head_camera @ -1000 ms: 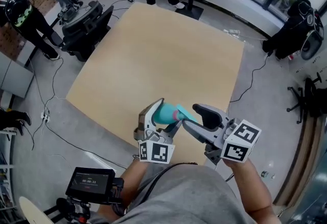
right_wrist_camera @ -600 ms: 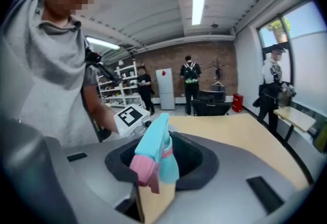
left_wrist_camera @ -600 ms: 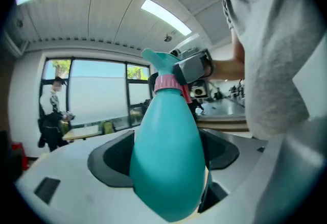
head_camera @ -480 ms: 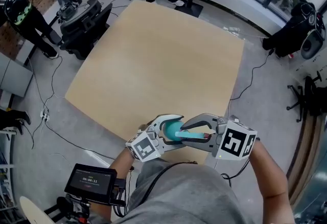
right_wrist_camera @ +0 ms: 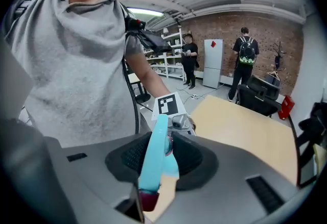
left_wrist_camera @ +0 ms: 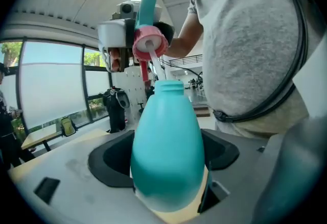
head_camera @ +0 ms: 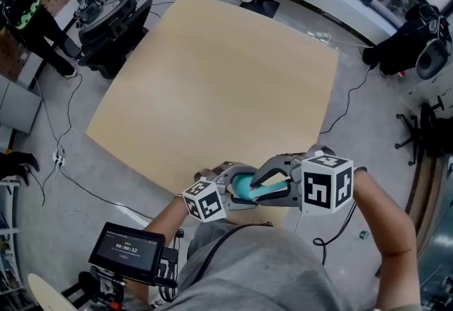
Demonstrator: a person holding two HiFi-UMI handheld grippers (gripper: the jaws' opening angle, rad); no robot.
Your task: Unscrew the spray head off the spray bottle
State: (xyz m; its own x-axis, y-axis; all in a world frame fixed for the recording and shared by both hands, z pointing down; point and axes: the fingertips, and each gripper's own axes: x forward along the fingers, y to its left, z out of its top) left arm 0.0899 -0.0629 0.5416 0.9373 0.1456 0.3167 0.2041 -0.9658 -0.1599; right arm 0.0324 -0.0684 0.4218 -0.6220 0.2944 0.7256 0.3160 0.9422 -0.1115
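- The left tongs [left_wrist_camera: 166, 155] clamp the teal spray bottle [left_wrist_camera: 167, 136] round its belly, held over the desk's [head_camera: 212, 76] near edge.
- The right tongs [right_wrist_camera: 162, 159], having just closed, grip the spray head [right_wrist_camera: 153, 162], lifted clear of the bottle's open neck.

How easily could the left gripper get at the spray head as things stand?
Probably not: the left gripper is clamped on the bottle, so its jaws are full. The spray head sits just above the bottle, where the right gripper's jaws have just closed on it.
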